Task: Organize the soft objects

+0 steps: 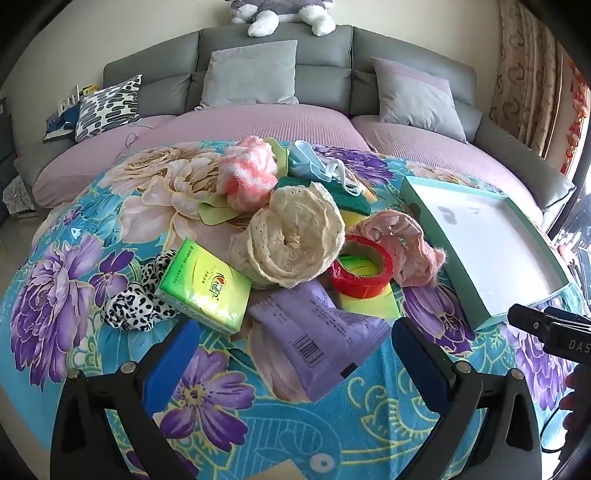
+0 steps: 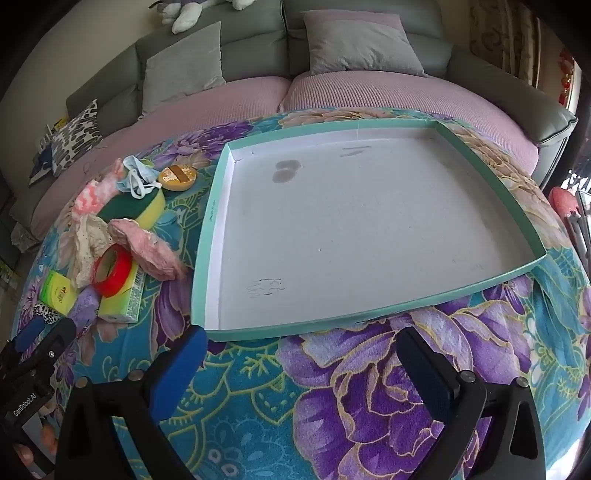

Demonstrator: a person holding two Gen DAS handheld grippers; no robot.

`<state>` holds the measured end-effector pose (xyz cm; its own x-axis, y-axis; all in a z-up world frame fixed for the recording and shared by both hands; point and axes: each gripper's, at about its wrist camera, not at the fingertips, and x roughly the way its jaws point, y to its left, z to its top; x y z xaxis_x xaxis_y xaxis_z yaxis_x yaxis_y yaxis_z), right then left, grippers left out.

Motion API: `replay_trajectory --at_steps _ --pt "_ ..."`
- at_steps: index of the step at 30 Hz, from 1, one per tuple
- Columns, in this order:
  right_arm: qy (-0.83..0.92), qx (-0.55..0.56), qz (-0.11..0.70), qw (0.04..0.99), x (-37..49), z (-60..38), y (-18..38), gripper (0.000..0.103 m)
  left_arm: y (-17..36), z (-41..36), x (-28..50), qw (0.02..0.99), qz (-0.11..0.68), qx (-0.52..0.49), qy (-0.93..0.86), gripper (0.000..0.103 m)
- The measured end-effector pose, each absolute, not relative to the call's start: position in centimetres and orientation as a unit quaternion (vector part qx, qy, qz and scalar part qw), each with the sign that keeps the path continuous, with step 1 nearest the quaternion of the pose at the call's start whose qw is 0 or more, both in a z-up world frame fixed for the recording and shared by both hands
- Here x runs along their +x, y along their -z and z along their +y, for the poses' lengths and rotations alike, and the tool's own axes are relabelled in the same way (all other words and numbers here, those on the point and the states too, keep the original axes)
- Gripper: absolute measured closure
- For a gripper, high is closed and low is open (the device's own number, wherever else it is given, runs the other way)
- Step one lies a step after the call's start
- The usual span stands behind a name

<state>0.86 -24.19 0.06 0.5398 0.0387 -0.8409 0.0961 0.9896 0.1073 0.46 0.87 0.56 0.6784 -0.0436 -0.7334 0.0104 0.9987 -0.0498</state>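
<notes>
The plush toy [image 1: 280,14] on the sofa back, far ahead of the left hand-held gripper [image 1: 291,350], is cut off by the top edge. Just ahead of it, the yellow pack [image 1: 369,301] lies mostly hidden under the red tape roll [image 1: 360,269] (its print cannot be read). To its right, the other hand-held gripper [image 1: 550,332] is cut off by the frame edge.
</notes>
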Motion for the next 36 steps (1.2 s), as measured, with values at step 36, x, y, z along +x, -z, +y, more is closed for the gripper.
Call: replay_trajectory --at_steps 36 --pt "0.021 0.066 0.481 0.874 0.89 -24.05 -0.12 0.000 -1.08 0.92 0.12 0.917 0.397 -0.031 0.032 0.000"
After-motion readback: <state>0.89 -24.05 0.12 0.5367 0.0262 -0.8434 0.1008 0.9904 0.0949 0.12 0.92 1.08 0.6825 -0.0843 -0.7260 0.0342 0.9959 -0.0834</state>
